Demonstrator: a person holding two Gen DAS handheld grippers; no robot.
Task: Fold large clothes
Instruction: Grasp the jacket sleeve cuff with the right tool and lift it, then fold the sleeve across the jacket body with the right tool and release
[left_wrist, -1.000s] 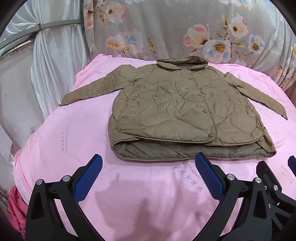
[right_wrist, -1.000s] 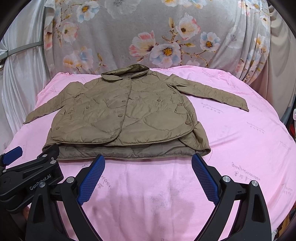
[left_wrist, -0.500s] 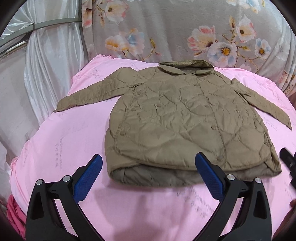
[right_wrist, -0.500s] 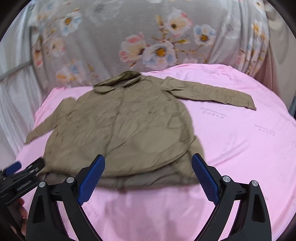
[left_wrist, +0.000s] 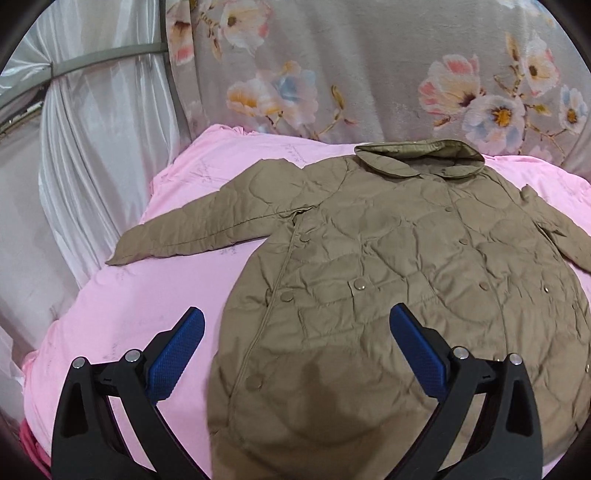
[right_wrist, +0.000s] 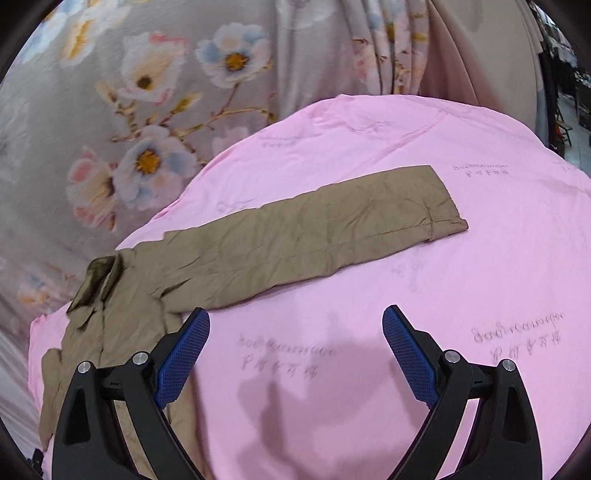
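Observation:
An olive-brown quilted jacket (left_wrist: 388, 280) lies flat, front up and buttoned, on a pink bedsheet (left_wrist: 140, 295), collar toward the far side. Its left sleeve (left_wrist: 207, 229) stretches out to the left. My left gripper (left_wrist: 295, 332) is open and empty, hovering over the jacket's lower left front. In the right wrist view the jacket's right sleeve (right_wrist: 314, 229) lies stretched out to the right, cuff at the far end. My right gripper (right_wrist: 295, 332) is open and empty above bare sheet (right_wrist: 480, 295), just in front of that sleeve; the jacket body (right_wrist: 110, 332) is at its left.
A grey floral curtain (left_wrist: 369, 74) hangs behind the bed. White drapes (left_wrist: 92, 129) hang at the left of the bed. The sheet's right edge drops off near a beige curtain (right_wrist: 480, 55).
Both grippers have moved forward from the near hem over the jacket. The left now hovers over the lower front; the right has swung right toward the outstretched right sleeve. Both stay open.

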